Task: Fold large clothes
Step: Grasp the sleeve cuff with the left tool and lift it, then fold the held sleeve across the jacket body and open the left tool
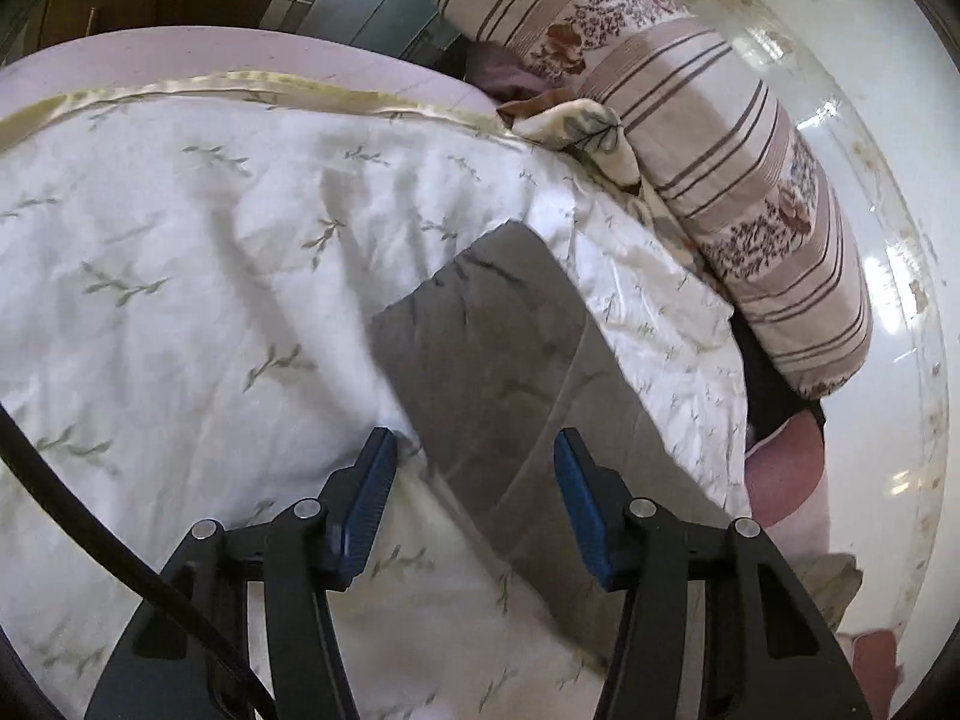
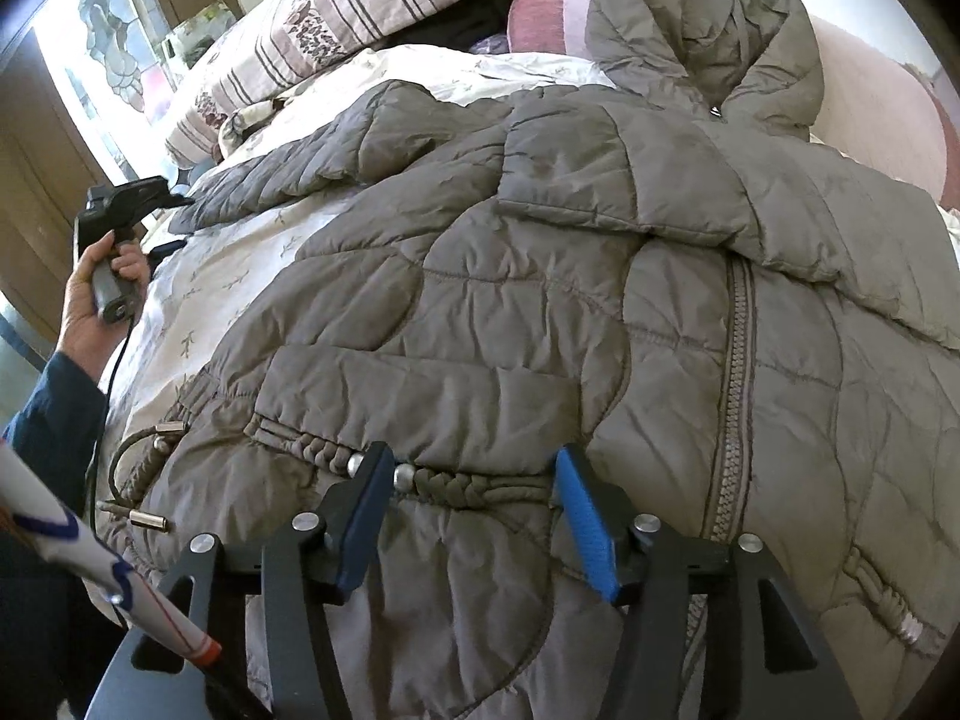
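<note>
**Inspector A:** Start at the left. What does the left wrist view show?

**Inspector B:** A black cable (image 1: pixel 108 552) crosses the near-left corner. The white leaf-print quilt (image 1: pixel 210 276) covers the bed, with a pale satin border (image 1: pixel 180 87) along its far edge. The left gripper (image 1: pixel 474 450) is low over the quilt, fingers (image 1: pixel 375 480) spread, nothing between the blue pads. A grey sleeve (image 1: pixel 492 360) of the jacket runs between and past the finger tips. Whether either pad touches it, I cannot tell.

**Inspector A:** Further right?

**Inspector B:** A striped floral pillow (image 1: pixel 708 180) lies along the right side of the bed, and beyond it is glossy white floor (image 1: pixel 870 120).

**Inspector A:** Now the right wrist view, same order.

**Inspector B:** At the far left the person's left hand (image 2: pixel 96 294) grips the handle of the other gripper, which is held at the sleeve end. The grey quilted jacket (image 2: pixel 510 300) lies spread flat on the quilt and fills most of the bed. Its drawcord (image 2: pixel 138 474) with metal ends trails off the near-left hem. The right gripper (image 2: pixel 474 456) is over the braided waist cord (image 2: pixel 468 483), fingers (image 2: pixel 582 504) apart and closed on nothing.

**Inspector A:** And right of that?

**Inspector B:** The zipper (image 2: pixel 735 396) runs near to far, right of the gripper. The hood (image 2: pixel 708 36) lies at the far end against a pink cushion (image 2: pixel 540 12).
</note>
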Available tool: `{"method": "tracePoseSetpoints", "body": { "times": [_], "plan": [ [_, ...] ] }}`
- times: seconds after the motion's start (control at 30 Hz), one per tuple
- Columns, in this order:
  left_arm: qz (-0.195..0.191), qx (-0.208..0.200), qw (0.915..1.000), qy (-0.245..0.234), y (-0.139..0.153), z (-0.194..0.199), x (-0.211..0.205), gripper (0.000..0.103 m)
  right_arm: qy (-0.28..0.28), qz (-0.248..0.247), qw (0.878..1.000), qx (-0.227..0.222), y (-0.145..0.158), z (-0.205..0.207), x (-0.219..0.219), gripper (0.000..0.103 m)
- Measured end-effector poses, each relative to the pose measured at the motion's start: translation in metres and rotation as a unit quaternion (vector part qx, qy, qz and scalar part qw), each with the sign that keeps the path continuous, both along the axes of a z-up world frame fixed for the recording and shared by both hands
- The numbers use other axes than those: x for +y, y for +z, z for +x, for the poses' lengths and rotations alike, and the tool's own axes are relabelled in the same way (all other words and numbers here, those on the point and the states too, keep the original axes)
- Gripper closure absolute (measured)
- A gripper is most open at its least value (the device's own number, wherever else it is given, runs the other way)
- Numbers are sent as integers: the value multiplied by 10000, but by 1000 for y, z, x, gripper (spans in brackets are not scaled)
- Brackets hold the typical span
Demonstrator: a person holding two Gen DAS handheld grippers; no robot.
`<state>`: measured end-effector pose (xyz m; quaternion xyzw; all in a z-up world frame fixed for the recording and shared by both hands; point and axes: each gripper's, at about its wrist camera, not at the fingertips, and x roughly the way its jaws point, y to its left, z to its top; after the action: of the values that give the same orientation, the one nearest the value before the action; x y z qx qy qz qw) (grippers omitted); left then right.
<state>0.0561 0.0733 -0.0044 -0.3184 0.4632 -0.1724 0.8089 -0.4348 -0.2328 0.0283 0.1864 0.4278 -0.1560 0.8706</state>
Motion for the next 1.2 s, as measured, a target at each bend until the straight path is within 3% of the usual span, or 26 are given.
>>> {"method": "tracePoseSetpoints", "body": {
  "times": [0.07,0.13,0.17,0.37,0.53,0.67,0.77,0.97,1.2],
  "plan": [
    [-21,-54,10000,50,0,2,-3,50,27,-30,10000,2,-1,1,1,39],
    [63,-62,9999,135,0,3,-6,71,29,-23,10000,-2,-2,1,0,39],
    [90,-20,9999,130,0,5,-7,86,20,-2,10000,-9,-2,1,0,39],
    [591,-328,9975,191,24,-7,-17,90,-113,182,9996,-209,6,-3,-10,39],
    [610,-818,9947,140,64,-25,-24,90,-682,-76,9961,-561,29,-19,-30,39],
    [728,-1187,9902,36,90,-39,-33,90,-876,389,9954,78,-1,-16,-52,39],
    [839,-1483,9853,-132,107,-51,-47,90,-851,285,9959,72,2,-15,-50,39],
    [883,-1940,9757,-502,134,-76,-72,90,-951,307,9947,-256,14,-20,-55,39],
    [740,-2369,9628,-1071,162,-119,-109,90,-1564,223,9851,-682,33,-44,-72,39]
  ]
}}
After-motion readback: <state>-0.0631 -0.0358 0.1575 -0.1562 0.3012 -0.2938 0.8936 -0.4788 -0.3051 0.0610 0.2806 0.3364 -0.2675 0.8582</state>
